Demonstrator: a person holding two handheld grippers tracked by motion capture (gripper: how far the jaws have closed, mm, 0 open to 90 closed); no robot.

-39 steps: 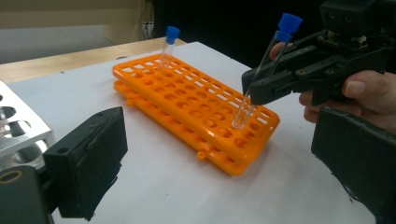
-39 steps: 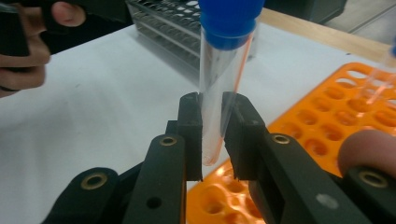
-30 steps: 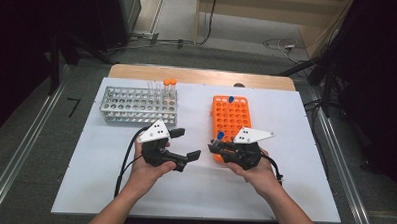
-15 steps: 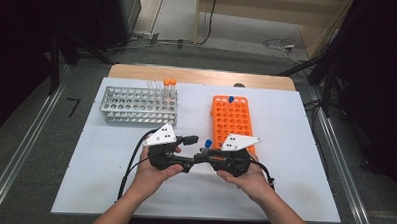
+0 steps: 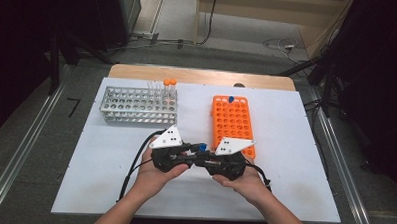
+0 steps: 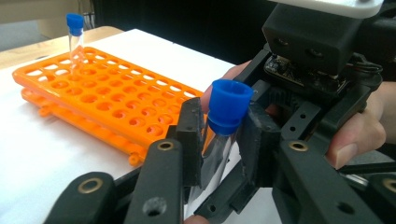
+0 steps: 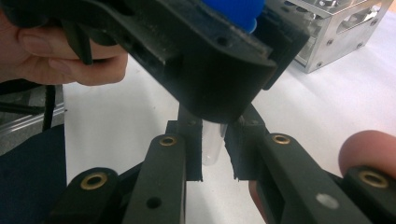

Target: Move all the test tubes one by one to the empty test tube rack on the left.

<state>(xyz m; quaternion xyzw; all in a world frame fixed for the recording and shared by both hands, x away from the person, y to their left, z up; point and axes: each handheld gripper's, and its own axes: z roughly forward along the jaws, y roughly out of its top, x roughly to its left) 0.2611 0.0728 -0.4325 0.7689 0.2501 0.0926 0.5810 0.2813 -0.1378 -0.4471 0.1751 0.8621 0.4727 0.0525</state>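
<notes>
A lab bench set up for tube handling

A white table top (image 5: 295, 160) carries 2 test-tube racks: an orange plastic rack (image 5: 233, 124) with 1 blue-capped tube (image 5: 230, 100) at its far end, and to its left a metal rack (image 5: 136, 106) holding clear tubes with orange caps (image 5: 169, 82). Around the table run bare aluminium rails (image 5: 30, 136), and beyond the metal rack loose cables (image 5: 284, 45) lie on grey floor beside dark equipment.
</notes>
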